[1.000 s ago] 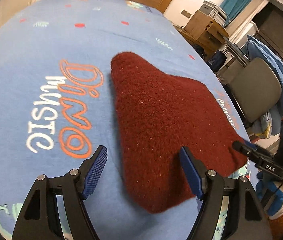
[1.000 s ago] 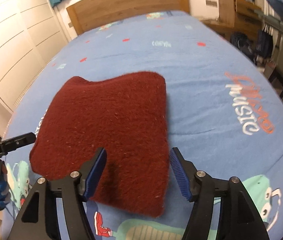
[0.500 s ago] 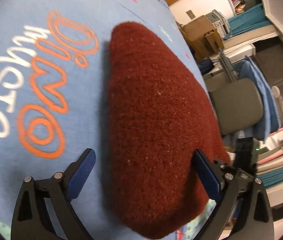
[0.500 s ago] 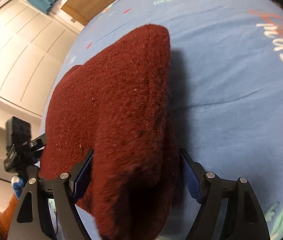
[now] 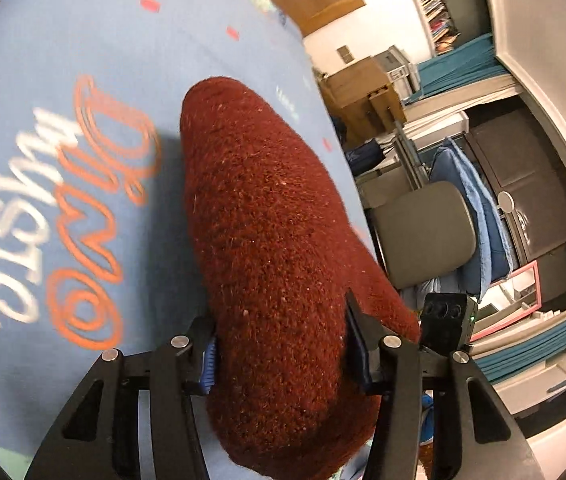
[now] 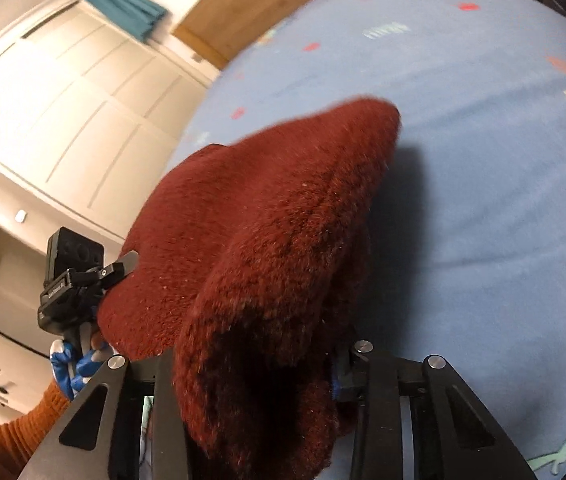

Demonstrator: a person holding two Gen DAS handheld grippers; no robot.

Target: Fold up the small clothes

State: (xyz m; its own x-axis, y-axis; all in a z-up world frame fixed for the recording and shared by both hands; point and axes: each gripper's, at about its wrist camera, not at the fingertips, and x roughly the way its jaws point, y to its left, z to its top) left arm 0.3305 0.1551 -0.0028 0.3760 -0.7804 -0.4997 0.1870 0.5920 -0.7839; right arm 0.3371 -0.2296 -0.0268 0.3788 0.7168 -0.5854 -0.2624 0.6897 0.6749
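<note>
1. Gripping the near edge of the dark red fleece garment [image 5: 279, 248], my left tongs [image 5: 283, 354] have narrowed onto it. One second ago they stood wide above the cloth as it lay flat on the blue bed cover [image 5: 63, 60]; now the fleece bulges up between the blue pads.
2. Lifted at my end, the garment [image 6: 267, 232] rises off the bed in a hump. Its far corner seems to rest near the orange "Dino" lettering [image 5: 103, 208] on the cover.
3. My right tongs [image 6: 259, 364] have likewise closed on their own edge of the fleece, which spills thickly over them.
4. I judge this the start of a fold: both near corners are pinched and raised, ready to carry over toward the far edge.
5. Hard to make out: the right tongs' left pad is buried under cloth. I cannot tell how many layers each grip holds. The right view is blurred, and the garment's underside and near hem are hidden.
</note>
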